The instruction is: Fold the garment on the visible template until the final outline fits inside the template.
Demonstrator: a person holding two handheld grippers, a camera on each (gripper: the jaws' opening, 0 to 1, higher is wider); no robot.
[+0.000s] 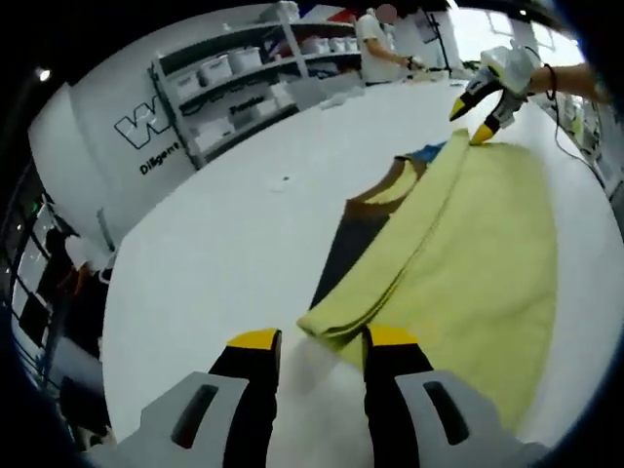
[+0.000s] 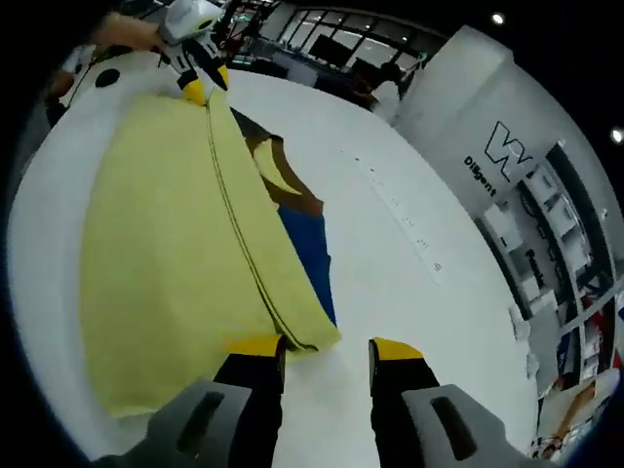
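The yellow garment (image 1: pixel 468 244) lies flat on the white worktop (image 1: pixel 244 224), with one long side folded over toward the middle. Under its edge a dark blue template (image 2: pixel 310 249) with a brown part shows. The left tongs (image 1: pixel 322 343) stand apart at one corner of the fold, with the cloth at one jaw but not clamped. The right tongs (image 2: pixel 327 349) are also apart at the opposite corner, holding nothing. In the left gripper view the right tongs appear far away, at the other end of the fold.

The risk, I think, is an uneven fold: if one corner slips or is pulled more, the edge goes crooked and the outline stays outside the template. Dragging could also shift the template.
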